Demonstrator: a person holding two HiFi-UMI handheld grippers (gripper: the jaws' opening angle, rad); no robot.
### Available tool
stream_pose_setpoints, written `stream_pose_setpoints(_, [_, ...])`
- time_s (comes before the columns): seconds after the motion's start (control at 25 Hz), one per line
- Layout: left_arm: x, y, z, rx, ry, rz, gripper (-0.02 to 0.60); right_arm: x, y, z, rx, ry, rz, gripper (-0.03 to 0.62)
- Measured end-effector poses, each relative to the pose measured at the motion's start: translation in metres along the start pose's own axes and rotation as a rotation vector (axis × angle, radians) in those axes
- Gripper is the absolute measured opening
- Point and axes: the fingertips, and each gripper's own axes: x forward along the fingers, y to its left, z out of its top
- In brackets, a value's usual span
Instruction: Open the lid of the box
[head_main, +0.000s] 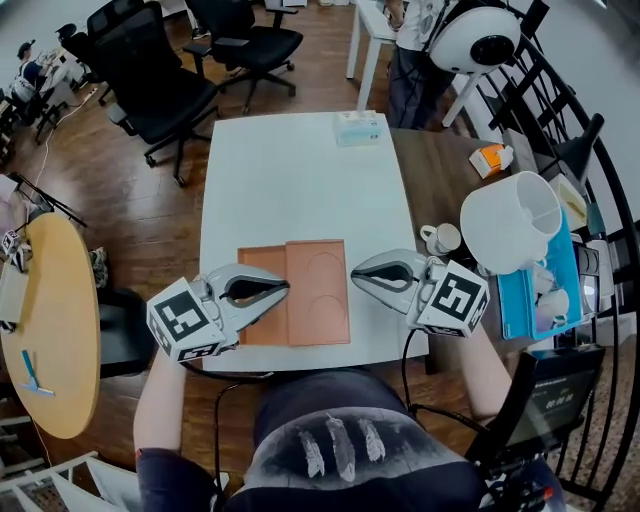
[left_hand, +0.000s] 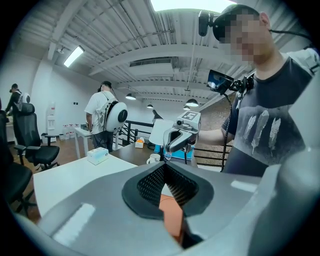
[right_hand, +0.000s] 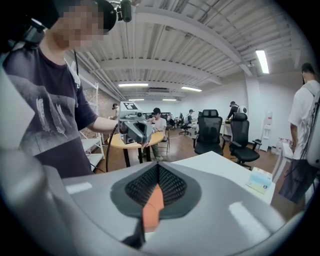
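Observation:
A flat orange-brown box (head_main: 318, 300) lies near the front edge of the white table (head_main: 290, 180). Its right part carries an oval imprint, and a thinner panel (head_main: 258, 328) spreads to its left. My left gripper (head_main: 286, 287) reaches in from the left, with its shut tips over the seam between panel and box. My right gripper (head_main: 353, 272) comes from the right, its tips shut at the box's right edge. In the left gripper view the left gripper (left_hand: 164, 165) has its jaws together, with orange box surface (left_hand: 172, 215) beneath. The right gripper view shows the right gripper (right_hand: 158, 164) the same way, above the orange box (right_hand: 152, 210).
A tissue box (head_main: 358, 127) stands at the table's far edge. On the dark table (head_main: 430, 170) to the right are a white mug (head_main: 441, 238) and a large white tub (head_main: 510, 220). Office chairs (head_main: 160, 80) stand beyond, a round wooden table (head_main: 60, 330) at the left.

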Motion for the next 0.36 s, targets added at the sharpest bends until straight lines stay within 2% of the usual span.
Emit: stream_pose_setpoints(0.36, [-0.019, 0.001, -0.009, -0.002, 0.019, 0.021, 0.017, 0.015, 0.005, 0.006, 0.011, 0.006, -0.007, 0.002])
